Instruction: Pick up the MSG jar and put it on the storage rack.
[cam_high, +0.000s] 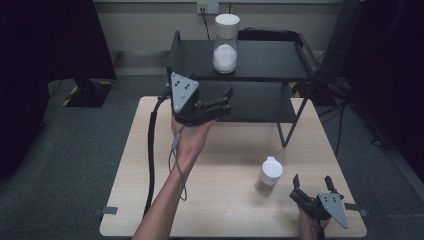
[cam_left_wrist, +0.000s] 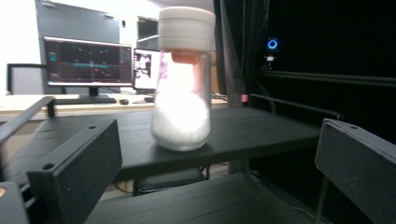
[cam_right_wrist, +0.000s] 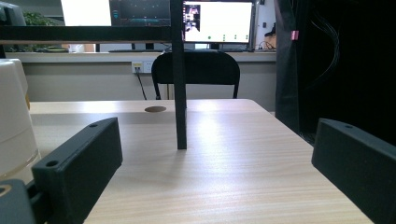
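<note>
A tall clear jar (cam_high: 225, 44) with a white lid and white powder inside stands on the top level of a black two-tier shelf (cam_high: 270, 60). My left gripper (cam_high: 229, 100) is held up in front of the shelf, just below and short of the jar, jaws open and empty. The left gripper view has the tall jar (cam_left_wrist: 182, 98) upright between my open jaws but farther off. A small white-lidded jar (cam_high: 269, 175) stands on the wooden table (cam_high: 220, 200). My right gripper (cam_high: 311, 180) rests low, just right of it, open and empty. The small jar (cam_right_wrist: 14, 126) sits at the left edge of the right gripper view.
The shelf stands across the back of the table, and its thin black leg (cam_right_wrist: 179, 93) comes down ahead of the right gripper (cam_right_wrist: 215, 140). The left gripper's cable (cam_high: 151, 150) trails over the table's left side. Monitors and a chair stand beyond the table.
</note>
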